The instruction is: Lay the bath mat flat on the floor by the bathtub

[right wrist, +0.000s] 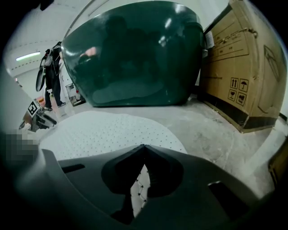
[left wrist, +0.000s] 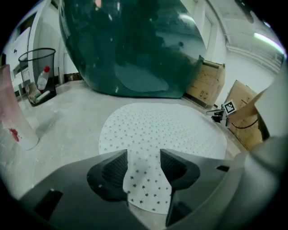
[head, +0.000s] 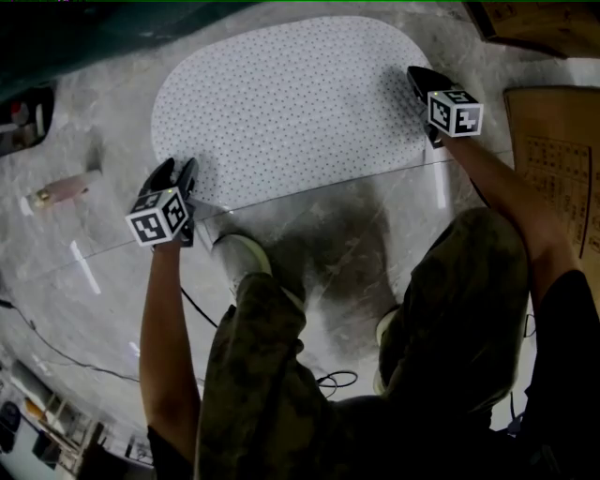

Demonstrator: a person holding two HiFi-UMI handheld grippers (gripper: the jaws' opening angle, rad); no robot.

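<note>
A white oval bath mat [head: 291,103] with small dark dots lies spread on the marble floor beside the dark green bathtub [head: 94,28]. My left gripper [head: 178,171] is at the mat's near left corner. In the left gripper view its jaws stand wide apart [left wrist: 143,155] with the mat's edge [left wrist: 166,130] lying loosely between them. My right gripper [head: 417,77] is at the mat's right edge. In the right gripper view its tips meet [right wrist: 143,146], pinching the edge of the mat [right wrist: 103,130], which shows in the gap behind them. The tub [right wrist: 130,54] stands just beyond the mat.
Cardboard boxes [head: 553,159] stand right of the mat, close to my right gripper [left wrist: 222,114]. A wire waste basket [left wrist: 38,74] stands left of the tub, and a bottle [head: 61,190] lies on the floor at left. The person's shoe [head: 242,258] and a cable [head: 337,380] are near the mat's front edge.
</note>
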